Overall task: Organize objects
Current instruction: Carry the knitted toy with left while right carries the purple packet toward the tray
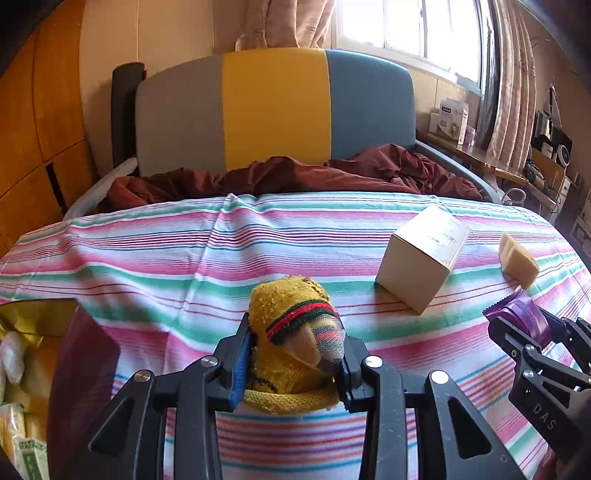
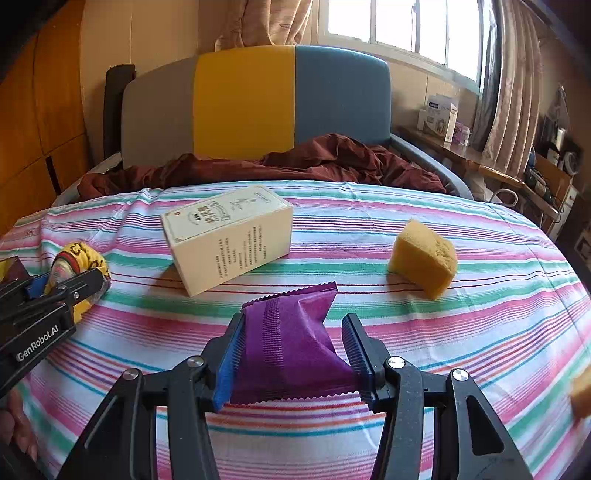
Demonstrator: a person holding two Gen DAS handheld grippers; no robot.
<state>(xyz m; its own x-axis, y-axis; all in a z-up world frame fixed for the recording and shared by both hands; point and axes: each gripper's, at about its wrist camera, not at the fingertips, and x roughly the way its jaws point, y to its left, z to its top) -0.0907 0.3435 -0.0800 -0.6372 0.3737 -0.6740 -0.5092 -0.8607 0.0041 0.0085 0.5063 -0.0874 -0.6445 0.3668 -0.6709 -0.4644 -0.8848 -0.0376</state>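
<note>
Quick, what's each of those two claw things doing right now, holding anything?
Left gripper: jaws closed on the rolled yellow sock.
Right gripper: jaws closed on the purple packet.

Bright daylight enters through the window at one o'clock and overexposes it. Fisheye bends the edges; corners are dark.

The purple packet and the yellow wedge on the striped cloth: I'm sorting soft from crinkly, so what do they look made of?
The purple packet looks like thin plastic or foil film: glossy, creased, with zigzag-cut sealed ends. The yellow wedge looks like foam sponge: matte, with a pitted, porous surface.
</note>
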